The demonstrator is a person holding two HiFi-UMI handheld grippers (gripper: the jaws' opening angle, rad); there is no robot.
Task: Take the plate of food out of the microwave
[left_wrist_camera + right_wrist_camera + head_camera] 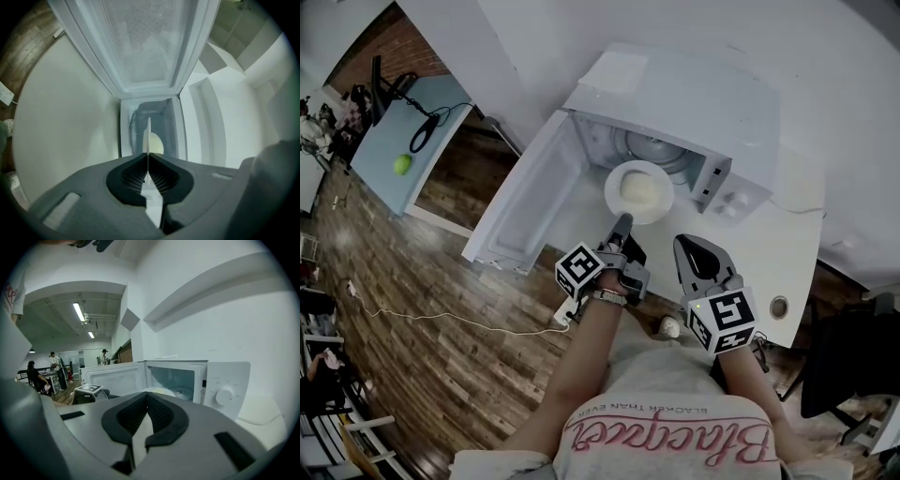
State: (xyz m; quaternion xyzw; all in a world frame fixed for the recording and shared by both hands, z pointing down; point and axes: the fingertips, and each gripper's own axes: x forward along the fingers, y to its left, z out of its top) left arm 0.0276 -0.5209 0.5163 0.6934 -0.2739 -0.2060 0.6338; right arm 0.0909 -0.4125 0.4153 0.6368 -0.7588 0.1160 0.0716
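The left gripper [622, 223] [148, 157] is clamped on the near rim of the white plate [615, 181] [148, 133]. The plate carries pale food [639, 190] and sits at the mouth of the microwave [675, 103], whose door [525, 192] is swung wide. The microwave stands at the desk's [787, 248] far edge. The right gripper [694, 258] [147, 397] hangs nearer the desk's front edge, its jaws together on nothing.

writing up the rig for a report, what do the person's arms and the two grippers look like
The left gripper and right gripper match: grey bodies narrowing to black ribbed pads, each carrying a white cube with black square markers. The forearms are bare; the person wears a pale shirt with pink script lettering. No cables show on either gripper.
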